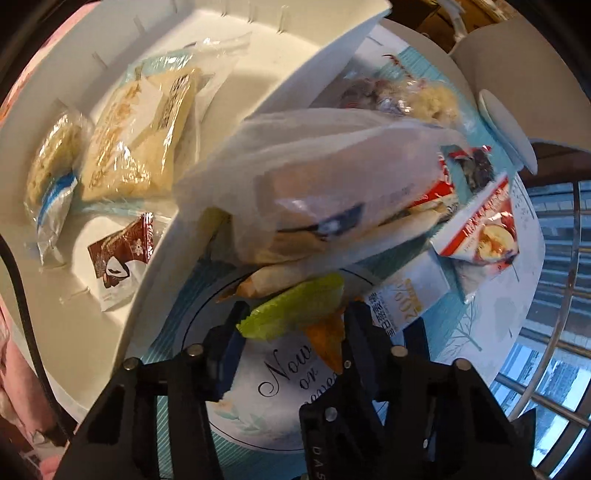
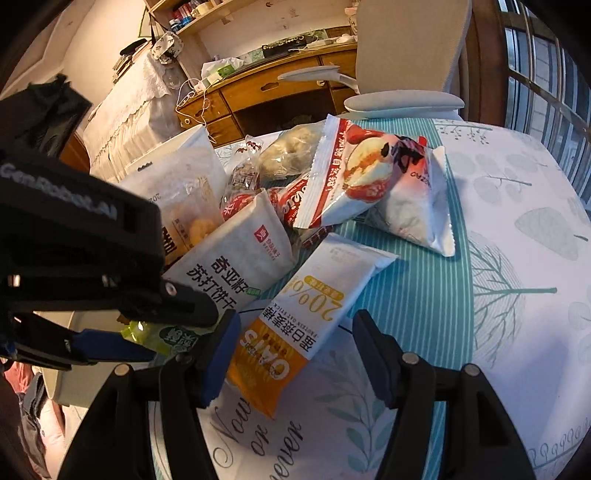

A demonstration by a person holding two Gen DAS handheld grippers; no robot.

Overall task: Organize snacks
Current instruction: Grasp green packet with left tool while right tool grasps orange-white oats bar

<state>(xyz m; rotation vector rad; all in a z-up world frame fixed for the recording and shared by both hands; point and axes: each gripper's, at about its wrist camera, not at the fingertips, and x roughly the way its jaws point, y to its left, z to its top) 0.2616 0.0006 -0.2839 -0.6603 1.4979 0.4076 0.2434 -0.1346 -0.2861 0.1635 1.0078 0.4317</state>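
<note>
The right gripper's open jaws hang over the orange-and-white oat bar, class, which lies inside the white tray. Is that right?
Not quite. The right gripper does hang open over the oat bar, but the bar lies on the patterned tablecloth, not in the white tray. The right wrist view shows it.

warm dim room light, cooler daylight from the right, fisheye-bent edges, blurred nearby wrappers.

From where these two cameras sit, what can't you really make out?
- Green packet: left wrist view, a big pale bag covers its top; its print is unreadable.
- White bin: cut off by the picture's edge.
- Left gripper: right wrist view, whether its pads press the packet.
- Shelf bottles: too small.
</note>
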